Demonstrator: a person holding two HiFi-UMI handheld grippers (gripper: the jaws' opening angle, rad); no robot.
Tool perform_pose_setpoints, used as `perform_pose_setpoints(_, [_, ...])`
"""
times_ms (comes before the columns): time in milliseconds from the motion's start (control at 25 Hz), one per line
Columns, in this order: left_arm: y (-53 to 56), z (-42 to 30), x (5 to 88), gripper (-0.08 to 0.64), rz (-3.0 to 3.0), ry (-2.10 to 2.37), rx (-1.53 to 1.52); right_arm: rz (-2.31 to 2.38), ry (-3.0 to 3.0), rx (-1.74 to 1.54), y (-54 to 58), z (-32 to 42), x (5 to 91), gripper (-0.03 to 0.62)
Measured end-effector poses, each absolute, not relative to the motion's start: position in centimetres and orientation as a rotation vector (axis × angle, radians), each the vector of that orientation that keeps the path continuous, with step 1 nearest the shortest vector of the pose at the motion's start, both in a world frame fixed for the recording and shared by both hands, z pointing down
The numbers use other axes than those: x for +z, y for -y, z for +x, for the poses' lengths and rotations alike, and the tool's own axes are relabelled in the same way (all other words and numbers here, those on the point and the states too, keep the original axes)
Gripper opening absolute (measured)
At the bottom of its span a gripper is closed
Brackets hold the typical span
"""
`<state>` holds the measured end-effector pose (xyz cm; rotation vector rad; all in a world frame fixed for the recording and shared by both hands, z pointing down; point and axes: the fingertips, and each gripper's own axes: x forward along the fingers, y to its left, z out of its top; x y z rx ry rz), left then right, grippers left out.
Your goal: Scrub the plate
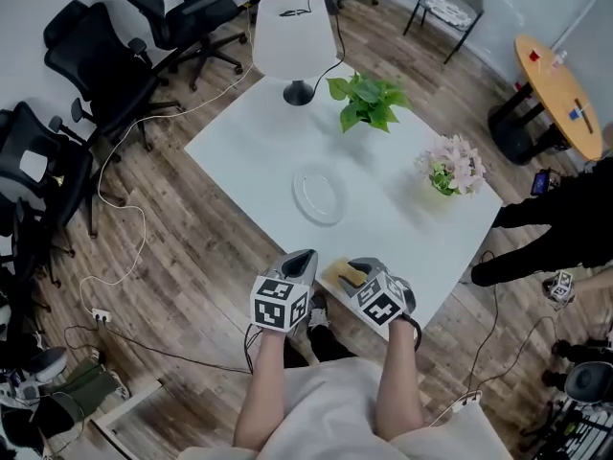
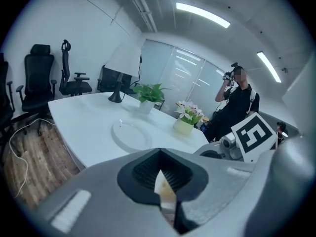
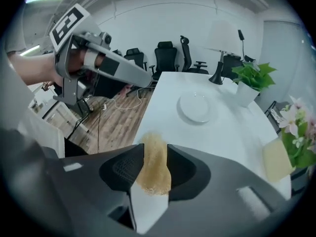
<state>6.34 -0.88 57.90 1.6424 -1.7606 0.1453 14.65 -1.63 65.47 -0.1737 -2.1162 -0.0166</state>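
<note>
Right gripper pinches the sponge, left gripper jaws pressed together, empty — unheld plate could skid when scrubbed

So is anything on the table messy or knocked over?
Nothing stands out. The plate lies flat on the white table, the plant and flowers stand upright, and no spill shows.

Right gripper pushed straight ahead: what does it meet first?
Probably the white table, just left of the plate. The sponge in the right gripper would touch first. Depth is unclear.
</note>
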Motion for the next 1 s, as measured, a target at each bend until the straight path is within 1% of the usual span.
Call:
perform_pose_setpoints(80, [1.2,6.1,57.9,0.002,1.646,1.765,0.155,-0.18,2.077,-0.052,1.7,14.7,66.5,0.157])
perform_pose_setpoints(160, [1.4,6.0,57.9,0.0,1.652,1.765,0.171,-0.168,2.058,-0.071,1.9,14.8,67.2,0.106])
perform_pose_setpoints(240, [1.5,5.7,57.7,0.002,1.655,1.768,0.181,-0.156,2.071,-0.052,2.0,14.7,67.1,0.092])
perform_pose_setpoints(560, [3.7,4.6,55.8,0.0,1.726,1.753,0.208,0.129,2.341,0.162,7.0,11.9,61.0,0.081])
perform_pose_setpoints(760, [5.7,3.3,55.4,0.0,1.819,1.682,0.25,0.306,2.4,0.221,9.2,10.2,59.3,0.078])
perform_pose_setpoints(1000, [8.1,-0.5,55.1,0.001,1.945,1.553,0.341,0.572,2.417,0.335,11.9,7.9,57.7,0.075])
